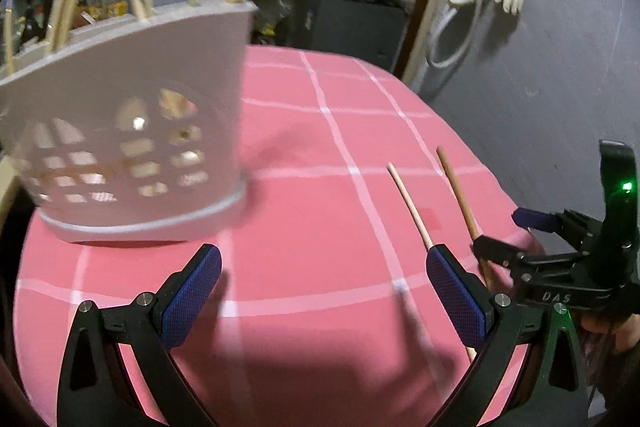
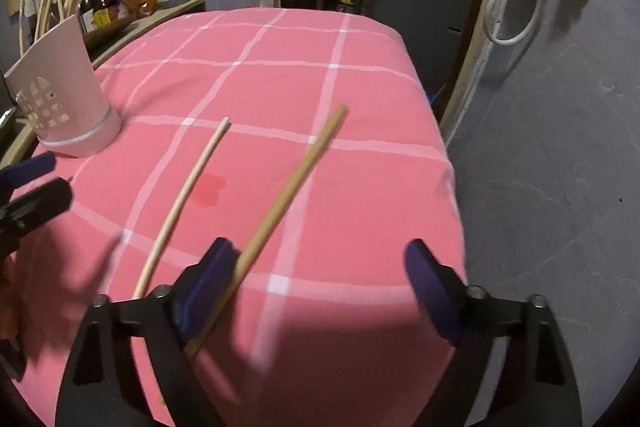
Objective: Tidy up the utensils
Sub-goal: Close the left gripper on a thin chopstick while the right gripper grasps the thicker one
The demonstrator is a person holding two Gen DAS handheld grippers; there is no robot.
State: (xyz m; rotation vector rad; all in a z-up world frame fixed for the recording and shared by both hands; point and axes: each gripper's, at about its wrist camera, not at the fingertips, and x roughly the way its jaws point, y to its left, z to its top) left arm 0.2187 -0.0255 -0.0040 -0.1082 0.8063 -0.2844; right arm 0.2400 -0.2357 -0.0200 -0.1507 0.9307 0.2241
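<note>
Two loose chopsticks on the pink checked tablecloth [image 2: 360,75]: the thicker chopstick [image 2: 296,179] running forward from the right gripper [image 2: 320,275], its near end lying against the inner face of that gripper's left pad; the thinner chopstick [image 2: 188,187] just outside that pad, to the left. Right jaws spread wide, gripping nothing. Left gripper [image 1: 324,275] also gaping and empty, poised over bare cloth. White holder [image 1: 132,131] already bristling with sticks, ahead and to the left of the left gripper, well apart from the loose pair. Likely light, stiff, smooth wood; apt to roll or swivel if pinched near a tip. Best taken around mid-length, pads square across the shaft. Table edge close on the right of the right gripper, floor beyond; clear cloth between sticks and holder for carrying across.
</note>
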